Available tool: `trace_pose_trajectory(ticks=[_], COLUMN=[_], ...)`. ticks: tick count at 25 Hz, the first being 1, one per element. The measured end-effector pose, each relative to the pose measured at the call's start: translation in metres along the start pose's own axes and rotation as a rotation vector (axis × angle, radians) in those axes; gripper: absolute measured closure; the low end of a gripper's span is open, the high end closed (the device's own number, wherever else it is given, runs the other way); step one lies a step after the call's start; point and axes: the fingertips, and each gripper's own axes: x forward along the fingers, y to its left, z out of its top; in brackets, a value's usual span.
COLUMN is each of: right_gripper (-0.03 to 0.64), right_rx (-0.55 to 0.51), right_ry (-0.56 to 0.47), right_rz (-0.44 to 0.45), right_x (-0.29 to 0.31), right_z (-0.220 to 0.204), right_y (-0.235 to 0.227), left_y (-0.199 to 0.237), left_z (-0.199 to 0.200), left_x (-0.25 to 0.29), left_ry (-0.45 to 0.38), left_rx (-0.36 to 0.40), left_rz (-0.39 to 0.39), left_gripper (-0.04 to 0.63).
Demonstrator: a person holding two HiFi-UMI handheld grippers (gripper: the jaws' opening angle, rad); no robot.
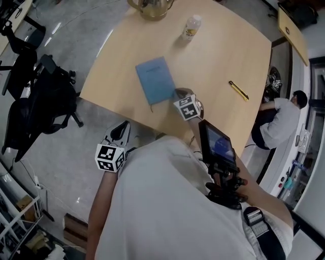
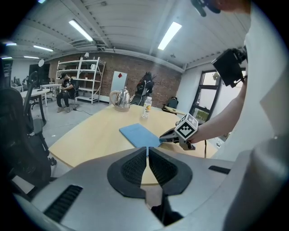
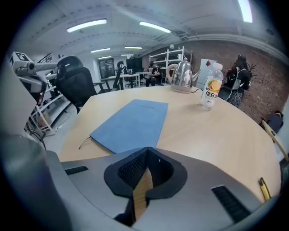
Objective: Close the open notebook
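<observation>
Blue notebook lies shut nr table's near edge; my R tongs by its corner, L tongs off-table, both pinched shut, empty.

head overhead; gripper views low, share notebook

A pale wooden table is carrying four things. A closed blue notebook is lying at nine o'clock from its middle, a clear bottle is standing at twelve, a metal kettle is sitting at eleven on the far edge, and a yellow pen is lying at three.
</observation>
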Motion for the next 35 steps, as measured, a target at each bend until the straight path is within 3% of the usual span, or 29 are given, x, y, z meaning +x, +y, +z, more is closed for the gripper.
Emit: trace_pose_trajectory(ticks=[12,19,35], right_gripper=[0.601,0.601,0.601], right_rx=[0.070,0.184,0.187], right_ry=[-0.121,-0.279,-0.487], right_rz=[-0.012,0.032,0.109], right_x=[-0.035,-0.081,-0.170], right_z=[0.027,0.052,0.086], right_y=[0.009,0.023,0.089], left_y=[0.018,0.021,0.001], left_z=[0.000,0.011,0.030], left_x=[-0.028,-0.023,-0.016], left_ry=[-0.041,-0.069,-0.098], left_rx=[0.035,0.057,0.142], left_rz=[-0.016,-0.066,-0.210], left_gripper=[0.575,0.575,0.575])
